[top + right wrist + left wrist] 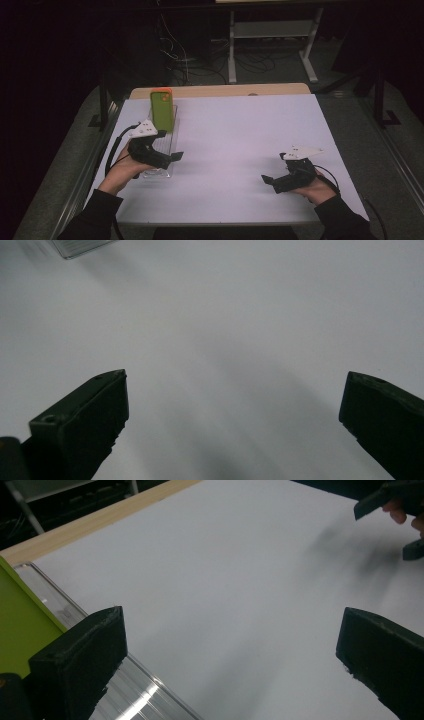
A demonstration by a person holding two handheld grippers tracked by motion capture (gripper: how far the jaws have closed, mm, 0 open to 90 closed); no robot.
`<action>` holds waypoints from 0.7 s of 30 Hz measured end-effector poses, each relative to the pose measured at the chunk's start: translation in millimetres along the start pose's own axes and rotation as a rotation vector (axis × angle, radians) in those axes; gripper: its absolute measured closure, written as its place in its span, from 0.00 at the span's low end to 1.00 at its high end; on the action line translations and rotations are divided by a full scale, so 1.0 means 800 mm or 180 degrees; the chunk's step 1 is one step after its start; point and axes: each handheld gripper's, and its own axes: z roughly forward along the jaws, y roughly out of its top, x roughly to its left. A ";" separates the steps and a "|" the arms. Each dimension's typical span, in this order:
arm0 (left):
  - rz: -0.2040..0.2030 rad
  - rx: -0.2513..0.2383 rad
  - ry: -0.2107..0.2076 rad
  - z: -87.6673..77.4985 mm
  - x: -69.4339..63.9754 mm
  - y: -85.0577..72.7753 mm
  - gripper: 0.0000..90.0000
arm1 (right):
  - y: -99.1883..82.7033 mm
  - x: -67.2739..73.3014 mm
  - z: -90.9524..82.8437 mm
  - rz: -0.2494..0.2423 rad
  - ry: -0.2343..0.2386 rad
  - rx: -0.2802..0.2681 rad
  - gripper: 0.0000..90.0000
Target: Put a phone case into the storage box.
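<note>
Resting near the table's [240, 130] front edge, the right gripper [274, 175] is sitting with jaws spread wide, holding nothing. Farther left, the left gripper [172, 157] is hovering open over the clear tray [167, 172]; beyond it, the green phone [162, 110] is standing upright in that tray.

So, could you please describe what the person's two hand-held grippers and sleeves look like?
Each hand-held gripper, left and right, is black, with two blocky, flat-faced jaws, a pale three-cornered plate on top bearing small dark dots, and a black cable trailing back. The person wears dark long sleeves.
</note>
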 end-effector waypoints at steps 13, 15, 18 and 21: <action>-0.0009 -0.0017 0.0002 0.001 -0.011 -0.040 0.00 | 0.004 0.001 -0.004 -0.0102 0.0008 -0.0020 0.00; -0.0015 -0.0023 0.0008 -0.001 -0.013 -0.045 0.00 | 0.005 0.000 -0.005 -0.0114 -0.0002 -0.0020 0.00; -0.0042 -0.0052 0.0015 -0.003 -0.015 -0.052 0.00 | 0.007 0.001 -0.008 -0.0127 0.0014 -0.0040 0.00; -0.0046 -0.0037 0.0019 -0.005 -0.017 -0.058 0.00 | 0.009 0.001 -0.011 -0.0115 0.0027 -0.0067 0.00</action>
